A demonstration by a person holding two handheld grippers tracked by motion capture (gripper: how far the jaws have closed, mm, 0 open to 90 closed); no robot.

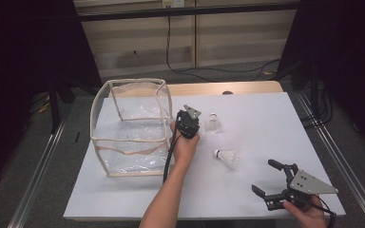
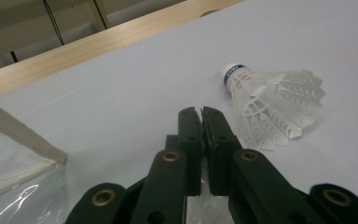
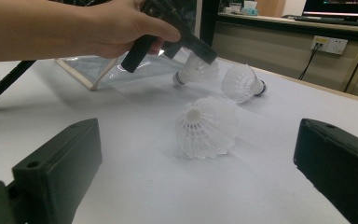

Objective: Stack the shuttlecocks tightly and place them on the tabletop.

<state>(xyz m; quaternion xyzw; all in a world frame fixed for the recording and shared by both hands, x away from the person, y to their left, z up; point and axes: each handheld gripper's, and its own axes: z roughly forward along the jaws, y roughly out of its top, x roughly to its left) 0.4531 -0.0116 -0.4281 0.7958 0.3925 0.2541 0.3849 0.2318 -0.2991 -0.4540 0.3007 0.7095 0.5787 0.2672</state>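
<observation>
Left gripper [image 2: 201, 112] clamps a shuttlecock's [image 3: 193, 70] feathers

White surface [image 1: 266, 118] with wooden edge, beige wall panels [image 1: 237, 38] beyond, black cable [image 1: 171, 52] trailing, grey floor [image 1: 43, 156], dark surroundings.

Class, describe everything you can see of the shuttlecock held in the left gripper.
The held shuttlecock is white, with a rounded cork tip and a translucent, plastic-looking feathered skirt. The left gripper is shut on its skirt, part of which shows below the jaws. In the right gripper view it hangs nearly level, tip toward the clear bag, just above the table, close beside another shuttlecock.
</observation>
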